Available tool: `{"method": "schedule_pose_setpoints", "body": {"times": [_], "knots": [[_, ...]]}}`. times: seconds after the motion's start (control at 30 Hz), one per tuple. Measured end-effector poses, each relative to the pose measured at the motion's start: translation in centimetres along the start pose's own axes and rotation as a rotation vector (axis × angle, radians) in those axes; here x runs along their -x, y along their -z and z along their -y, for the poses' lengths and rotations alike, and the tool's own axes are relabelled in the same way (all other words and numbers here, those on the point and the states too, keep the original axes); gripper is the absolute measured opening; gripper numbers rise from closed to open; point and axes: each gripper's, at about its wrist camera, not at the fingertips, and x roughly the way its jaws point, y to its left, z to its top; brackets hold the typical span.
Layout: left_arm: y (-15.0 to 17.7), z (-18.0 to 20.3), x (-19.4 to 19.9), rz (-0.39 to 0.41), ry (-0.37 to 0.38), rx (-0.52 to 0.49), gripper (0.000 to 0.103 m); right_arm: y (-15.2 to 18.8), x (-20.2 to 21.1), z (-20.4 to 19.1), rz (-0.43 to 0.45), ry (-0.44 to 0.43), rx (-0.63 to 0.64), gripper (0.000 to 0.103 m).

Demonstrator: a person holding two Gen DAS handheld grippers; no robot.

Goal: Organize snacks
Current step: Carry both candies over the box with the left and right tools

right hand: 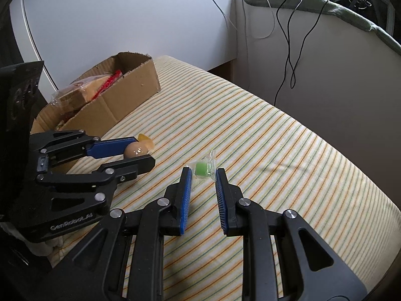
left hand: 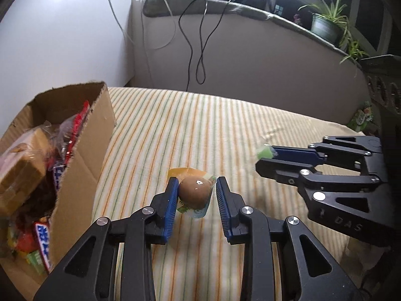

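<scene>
Two grippers work above a striped cloth (right hand: 263, 135), each with a wrapped snack between its blue pads. Nearest in the left wrist view, the left gripper (left hand: 195, 183) is closed narrowly on a packaged brown egg (left hand: 194, 192); the left pad presses the egg's side, the right pad meets the edge of its clear wrapper, and an orange flap of the pack sticks out past the fingertips. The right wrist view shows the same egg (right hand: 134, 149) pinched at the tips of that gripper, off the cloth.

Nearest in its own view, the right gripper (right hand: 203, 171) is closed as far as it goes on a small clear packet with a green sweet (right hand: 201, 168) inside; the pads squeeze the wrapper's edges and the sweet sits at the very fingertips. From the left camera, that gripper (left hand: 263, 154) comes in from the right side with the green piece at its tip, blurred.

Further back on the left stands an open cardboard box (left hand: 82, 155), resting on the cloth and already filled with snack packs, among them a tan wrapped block (left hand: 20, 173) and red and blue wrappers. Both held snacks are outside the box, to its right.

Beyond the covered surface, black cables (left hand: 200, 37) hang down a pale wall, and a potted plant (left hand: 325, 22) sits on the ledge at far right.
</scene>
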Motion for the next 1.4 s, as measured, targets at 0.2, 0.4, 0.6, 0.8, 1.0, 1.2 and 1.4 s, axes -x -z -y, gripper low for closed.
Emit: {"method": "schedule_pose_setpoints", "body": {"times": [0.2, 0.4, 0.6, 0.8, 1.0, 1.2, 1.4], "knots": [[0.1, -0.1, 3.0, 0.050, 0.020, -0.017, 0.029, -0.1, 1.6, -1.3, 0.017, 0.011, 0.002, 0.020], [0.4, -0.7, 5.8, 0.100, 0.034, -0.025, 0.029, -0.2, 3.2, -3.2, 0.036, 0.020, 0.001, 0.020], [0.9, -2.0, 8.2, 0.142, 0.032, -0.022, 0.029, -0.6, 4.4, -5.9, 0.066, 0.010, 0.000, 0.020], [1.3, -4.6, 10.1, 0.177, 0.008, 0.005, 0.029, -1.3, 4.9, -9.0, 0.093, -0.010, 0.005, 0.020], [1.9, -7.5, 11.4, 0.199, -0.018, 0.047, 0.029, -2.3, 4.2, -12.2, 0.099, -0.026, 0.029, 0.020], [2.5, -10.1, 12.4, 0.214, -0.047, 0.070, 0.029, -3.4, 3.3, -14.8, 0.101, -0.036, 0.055, 0.020], [2.8, -12.8, 12.7, 0.219, -0.075, 0.103, 0.029, -4.3, 2.2, -17.3, 0.095, -0.043, 0.082, 0.020]]}}
